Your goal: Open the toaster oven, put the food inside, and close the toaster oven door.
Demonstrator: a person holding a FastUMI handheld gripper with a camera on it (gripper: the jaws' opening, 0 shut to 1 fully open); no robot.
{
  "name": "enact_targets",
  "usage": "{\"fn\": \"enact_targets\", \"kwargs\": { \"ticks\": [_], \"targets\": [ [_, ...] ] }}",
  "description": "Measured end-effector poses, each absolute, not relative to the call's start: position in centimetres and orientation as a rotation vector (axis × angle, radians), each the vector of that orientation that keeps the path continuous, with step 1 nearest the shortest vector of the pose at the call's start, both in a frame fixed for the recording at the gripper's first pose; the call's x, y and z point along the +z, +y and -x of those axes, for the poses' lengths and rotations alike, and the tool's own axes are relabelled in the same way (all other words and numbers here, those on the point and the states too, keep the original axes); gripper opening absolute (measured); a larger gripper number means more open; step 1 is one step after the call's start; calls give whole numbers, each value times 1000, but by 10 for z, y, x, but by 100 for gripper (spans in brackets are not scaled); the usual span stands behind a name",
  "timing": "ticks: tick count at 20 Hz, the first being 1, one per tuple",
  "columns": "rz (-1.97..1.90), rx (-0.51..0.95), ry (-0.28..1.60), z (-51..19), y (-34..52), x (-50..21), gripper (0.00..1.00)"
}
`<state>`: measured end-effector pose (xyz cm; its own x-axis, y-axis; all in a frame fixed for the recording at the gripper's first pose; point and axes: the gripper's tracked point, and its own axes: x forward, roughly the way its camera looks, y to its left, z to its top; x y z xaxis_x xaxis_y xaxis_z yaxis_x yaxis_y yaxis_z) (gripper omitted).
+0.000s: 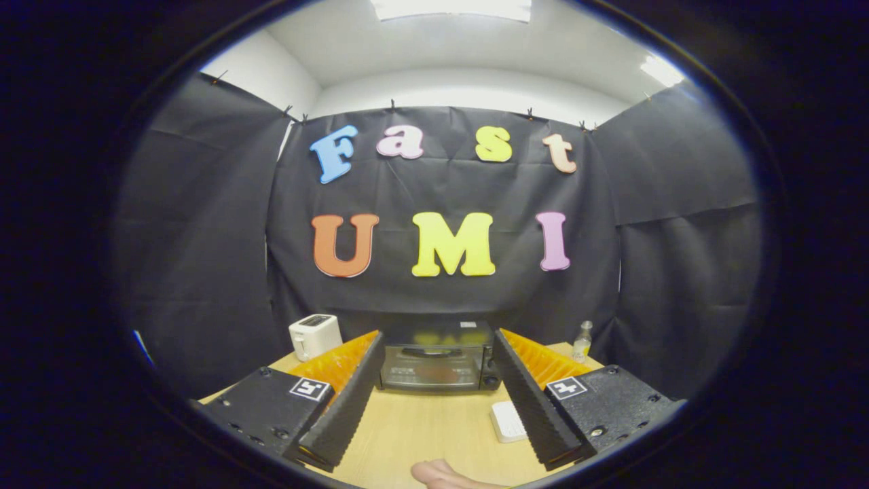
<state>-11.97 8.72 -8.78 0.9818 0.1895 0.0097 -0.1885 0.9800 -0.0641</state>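
The gripper (438,401) hangs above the near part of a light wooden table (421,428), its two fingers spread wide apart with nothing between them but bare tabletop. Each finger's body carries a small square white tag with a black angular marker pattern, not lettering.

Beyond the fingertips, at the far edge of the table against the black cloth wall, stands the toaster oven (438,358), dark, with its glass door closed and upright. Something reddish-brown shows dimly through the glass, too blurred to identify. A small pale label sits on the oven's top near its right rear corner; its writing is too small to read. Knobs show on the oven's right side.

Near the far left corner of the table stands a white pop-up toaster (315,335), well apart from the oven. Near the far right corner is a small clear bottle (582,341). A flat white ribbed object (508,421) lies on the table just beside the right finger, on its inner side. At the near edge, part of a hand (445,475) shows.
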Motion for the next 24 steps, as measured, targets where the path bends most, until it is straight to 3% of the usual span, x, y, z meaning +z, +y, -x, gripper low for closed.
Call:
{"fn": "enact_targets", "kwargs": {
  "ticks": [24],
  "targets": [
    [47,167,-1,112,61,-96,100]
  ]
}}
